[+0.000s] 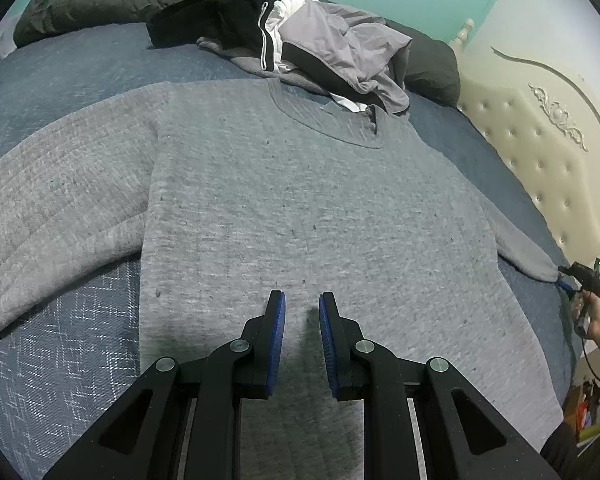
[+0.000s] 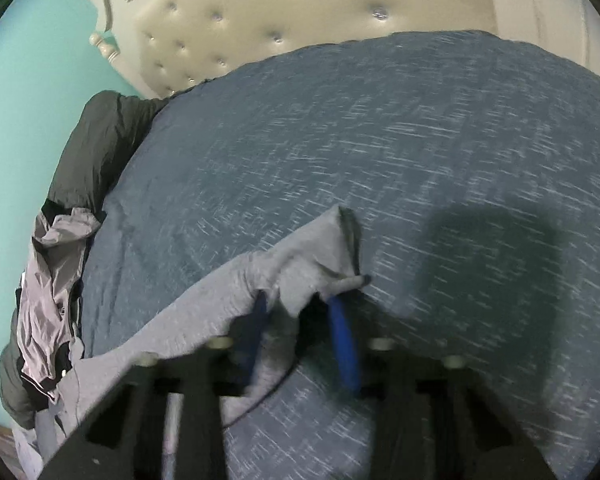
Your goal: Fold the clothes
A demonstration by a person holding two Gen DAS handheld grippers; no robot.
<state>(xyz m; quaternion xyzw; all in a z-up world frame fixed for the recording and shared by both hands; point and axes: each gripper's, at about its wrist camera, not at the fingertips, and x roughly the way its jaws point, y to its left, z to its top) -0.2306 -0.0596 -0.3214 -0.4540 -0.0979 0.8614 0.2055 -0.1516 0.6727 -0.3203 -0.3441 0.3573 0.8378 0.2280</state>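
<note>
1. The grey sweater lies face up and spread flat on the bed, collar toward the far side, one sleeve splayed wide to the left and the other stretched out toward the headboard.
2. The right gripper is at that far sleeve's cuff; cloth sits between its fingers, which look closed on it, though the right wrist view is blurred.
3. The left gripper hovers over the lower chest of the sweater, fingers nearly closed and holding nothing.
4. Risk, as I judge it: only a scrap of cuff seems pinched, so a quick pull could let it slip and drop the sleeve crooked.
5. With nothing pinning the body, dragging the sleeve across could pull the whole sweater askew or bunch it.
6. The heap of unfolded clothes touches the collar; a shift that way could tangle them.
7. No basket, box or other container is in sight; everything lies loose on the bed.
</note>
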